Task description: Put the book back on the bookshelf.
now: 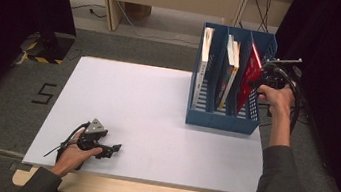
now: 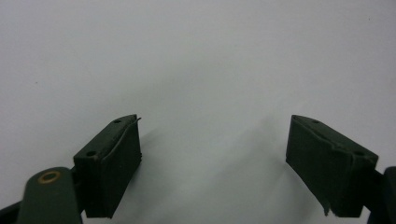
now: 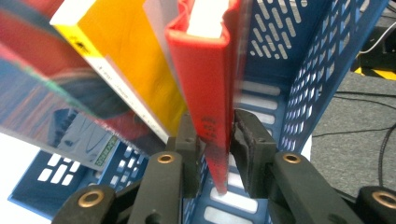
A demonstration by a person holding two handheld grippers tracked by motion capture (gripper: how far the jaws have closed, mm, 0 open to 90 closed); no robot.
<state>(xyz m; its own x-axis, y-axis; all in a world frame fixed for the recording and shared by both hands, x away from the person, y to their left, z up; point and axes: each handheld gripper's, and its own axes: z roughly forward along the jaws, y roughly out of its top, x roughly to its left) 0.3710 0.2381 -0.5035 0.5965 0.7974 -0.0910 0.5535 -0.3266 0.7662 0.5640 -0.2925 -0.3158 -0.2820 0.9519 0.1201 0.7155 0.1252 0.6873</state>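
Observation:
A blue file rack [image 1: 224, 120] with three compartments stands at the table's right side. A red book [image 1: 249, 76] leans in its right compartment. My right gripper [image 1: 262, 76] is at that book's near upper edge, held over the rack's right wall. In the right gripper view the red book's spine [image 3: 205, 74] runs down between the two jaws, and my right gripper [image 3: 215, 137] is shut on it. My left gripper [image 1: 114, 148] rests near the table's front left; in its own view my left gripper [image 2: 215, 158] stands open over the bare white table [image 2: 201, 60].
The middle compartment holds two books, one of them yellow [image 3: 126, 60], and the left one a white book [image 1: 203, 65]. The white table [image 1: 147, 103] stretches between the rack and the left hand. Cables and dark curtains lie beyond the table's edges.

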